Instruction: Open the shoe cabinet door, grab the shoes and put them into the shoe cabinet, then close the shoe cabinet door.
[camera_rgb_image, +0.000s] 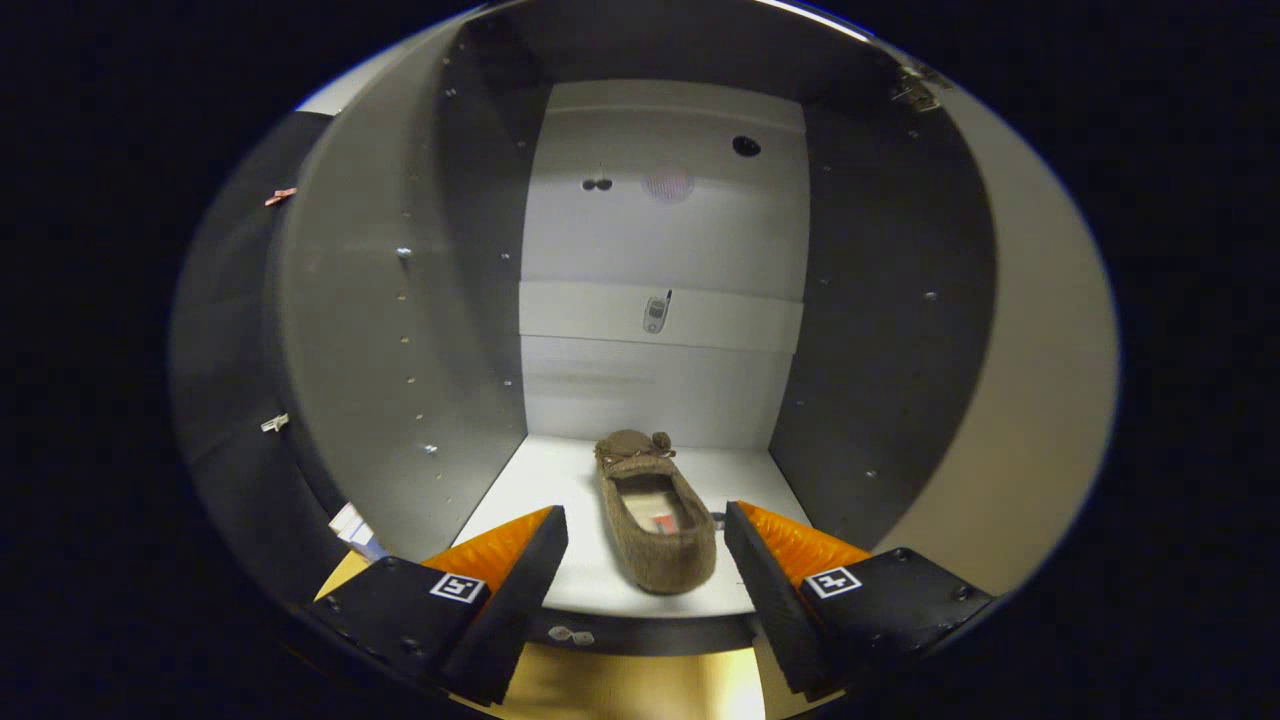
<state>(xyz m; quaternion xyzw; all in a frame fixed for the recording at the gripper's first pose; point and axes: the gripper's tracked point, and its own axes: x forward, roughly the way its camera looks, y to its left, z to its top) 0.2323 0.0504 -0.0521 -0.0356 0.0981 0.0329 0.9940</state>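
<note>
Claw (645, 560) spread and empty; brown slipper (655, 515) rests on the open shoe cabinet's floor (540, 480) at lower centre, apparently placed for storage.

Shoe (655, 520), lying between and just ahead of the open gripper (645, 550) fingers: brown, fuzzy, with a matching bow. Shoe cabinet (400, 330): dark grey side walls, white floor and white back panel beyond.
</note>
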